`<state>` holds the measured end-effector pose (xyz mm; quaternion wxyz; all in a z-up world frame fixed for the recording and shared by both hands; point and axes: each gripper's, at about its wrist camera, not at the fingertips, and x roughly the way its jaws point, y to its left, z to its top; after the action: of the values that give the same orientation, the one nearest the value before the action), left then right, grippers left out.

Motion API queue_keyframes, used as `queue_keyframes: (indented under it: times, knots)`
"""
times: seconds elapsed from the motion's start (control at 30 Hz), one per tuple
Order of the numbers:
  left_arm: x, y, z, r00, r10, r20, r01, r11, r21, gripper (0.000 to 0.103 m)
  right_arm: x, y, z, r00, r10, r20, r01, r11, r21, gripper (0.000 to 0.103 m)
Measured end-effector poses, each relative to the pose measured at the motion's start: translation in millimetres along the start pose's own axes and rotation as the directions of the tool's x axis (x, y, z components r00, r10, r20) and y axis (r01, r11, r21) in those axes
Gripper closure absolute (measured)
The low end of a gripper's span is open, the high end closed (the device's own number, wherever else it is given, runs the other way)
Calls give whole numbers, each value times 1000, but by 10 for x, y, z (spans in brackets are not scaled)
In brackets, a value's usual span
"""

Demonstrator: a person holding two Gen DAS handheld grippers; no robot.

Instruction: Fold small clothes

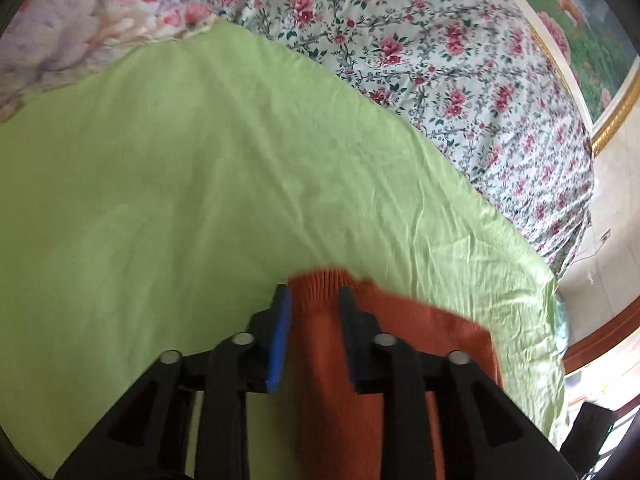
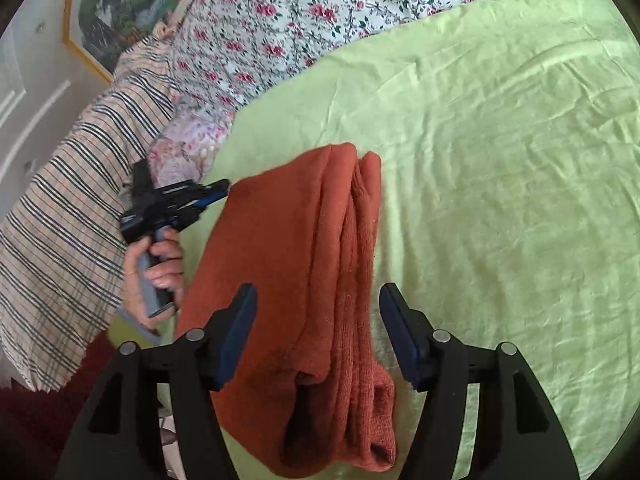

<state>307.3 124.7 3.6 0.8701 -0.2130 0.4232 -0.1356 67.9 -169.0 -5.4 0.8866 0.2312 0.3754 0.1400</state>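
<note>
An orange knit garment (image 2: 280, 260) lies folded lengthwise in several layers on a light green sheet (image 2: 500, 160). My right gripper (image 2: 317, 294) hovers over its near end, open, with a finger on each side and neither pad touching it. In the right wrist view my left gripper (image 2: 218, 192) sits at the garment's far left corner, held by a hand (image 2: 160, 268). In the left wrist view the garment (image 1: 400, 332) fills the gap between the pads of my left gripper (image 1: 315, 300), and its ribbed edge sticks out past the fingertips.
The green sheet (image 1: 200, 160) covers a bed with a floral bedspread (image 1: 440, 60). A striped cloth (image 2: 72, 200) hangs at the bed's left side. A gold-framed painting (image 2: 108, 8) leans behind the bed. Bare floor (image 1: 600, 280) shows past the sheet's edge.
</note>
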Motion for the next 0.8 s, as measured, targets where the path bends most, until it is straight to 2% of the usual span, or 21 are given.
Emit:
queue_keyframes:
  times: [0.03,0.07,0.27,0.47,0.5,0.57,0.6,0.63,0.7,0.8]
  knots:
    - [-94,-25,-111,1000,9,6,-9,1000,1,59,28,6,9,1000,-1,-7,1,1000,-4,39]
    - [-200,-50,-238,1000,8,13,-8,1000,3,52,49,13,14,1000,-2,-12,2,1000,-8,39]
    - [-576,-111,-858,1000,-3,15,3,1000,-9,44,244,50,129,997,-62,-47,59,997,-54,39]
    - [-683,-76,-1219,1000,15,-22,-15,1000,-9,43,353,227,258,992,-117,-50,109,983,-146,44]
    - [-685,-59,-1255,1000,11,-29,-12,1000,-15,43,396,250,269,989,-133,-62,121,979,-165,46]
    - [-686,-46,-1290,999,8,-38,-9,1000,-22,43,515,258,278,983,-159,-96,140,974,-176,62]
    - [-686,-56,-1303,999,6,-42,-7,1000,-24,43,563,258,274,980,-163,-112,142,973,-180,79]
    - [-691,-68,-1311,999,5,-45,-6,1000,-24,43,619,291,256,977,-174,-126,147,968,-202,88]
    - [-716,-116,-1319,999,-3,-49,2,1000,-12,43,606,345,248,978,-169,-118,140,965,-224,89]
    - [-742,-240,-1366,999,0,-53,2,1000,31,42,314,373,299,996,-79,-42,70,980,-185,90]
